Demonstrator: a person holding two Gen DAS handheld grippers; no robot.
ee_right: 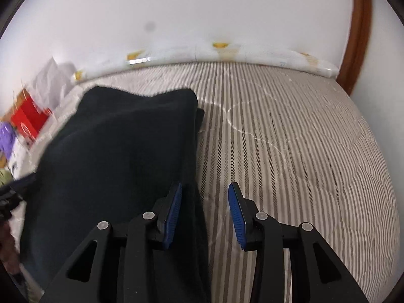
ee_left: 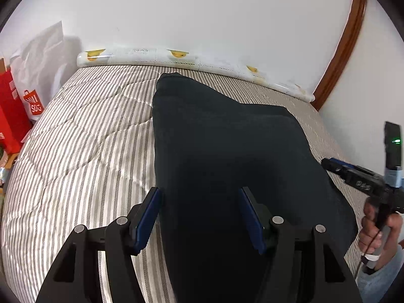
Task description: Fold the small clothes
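On my left gripper [ee_left: 199,217] the blue-padded fingers [ee_left: 147,218] are spread wide apart and grasping nothing; they hover over the near left edge of the dark garment [ee_left: 227,164], one pad over the striped bed cover [ee_left: 83,136], the other over the cloth. From that camera, the garment lies flat on the bed as a dark, nearly black shape, wide near me and narrowing toward its far end.

Over on the right gripper [ee_right: 205,212], the fingers [ee_right: 236,214] are released too, with a clear gap between the pads. They straddle the garment's [ee_right: 113,151] right edge: left pad over the cloth, right pad over bare striped cover [ee_right: 290,139]. That edge looks doubled, a second layer peeking out along it.

At the far right of the left view I can see the right gripper's [ee_left: 353,174] black body, held by the right hand [ee_left: 376,229], just off the garment's side.

Further out, a red bag [ee_left: 31,103] and a white bag [ee_left: 40,53] stand past the bed's left side. A white roll with yellow prints [ee_left: 176,58] lies along the far edge against the white wall [ee_left: 202,12], with a brown wooden frame [ee_left: 346,43] at the right.
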